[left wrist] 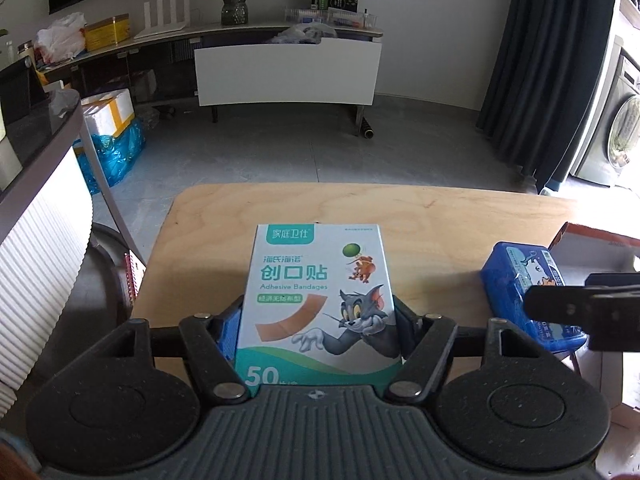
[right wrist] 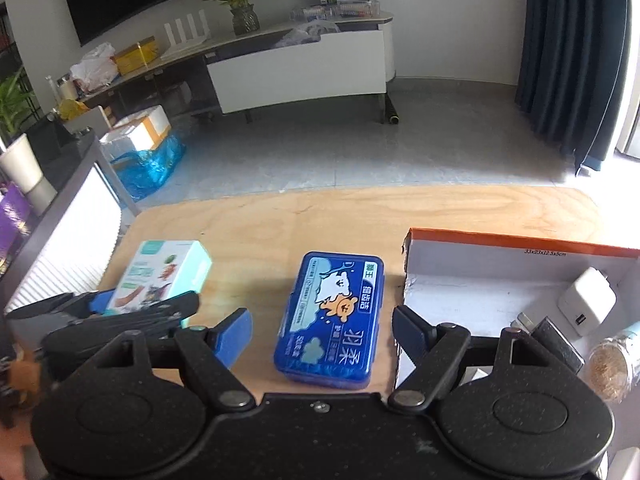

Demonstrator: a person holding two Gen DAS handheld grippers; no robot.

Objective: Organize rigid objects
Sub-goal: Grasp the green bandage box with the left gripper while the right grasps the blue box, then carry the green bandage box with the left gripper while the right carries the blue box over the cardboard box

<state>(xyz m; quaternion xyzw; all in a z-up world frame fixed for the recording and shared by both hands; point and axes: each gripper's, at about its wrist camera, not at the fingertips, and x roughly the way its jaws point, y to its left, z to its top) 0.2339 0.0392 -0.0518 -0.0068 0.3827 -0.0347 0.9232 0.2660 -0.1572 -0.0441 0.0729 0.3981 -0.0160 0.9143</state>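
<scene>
Pale plywood table (right wrist: 360, 216), left gripper (left wrist: 318, 320) fingers clamping glossy bandage carton (left wrist: 316, 300), right gripper (right wrist: 322, 330) fingers apart around blue plastic case (right wrist: 334, 316)

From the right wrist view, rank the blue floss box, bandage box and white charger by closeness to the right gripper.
1. Blue floss box, between the right gripper's open jaws.
2. White charger, right, inside the cardboard box.
3. Bandage box, left; too close to call with the charger.

Left gripper (left wrist: 318, 320) and right gripper (right wrist: 322, 334): matte black bodies, each with two round speckled discs at 4 and 8 o'clock, a ribbed central plate, silver rivets at the linkage pivots, and angled black fingers (right wrist: 412, 332) faced with blue pads (right wrist: 236, 334).
</scene>
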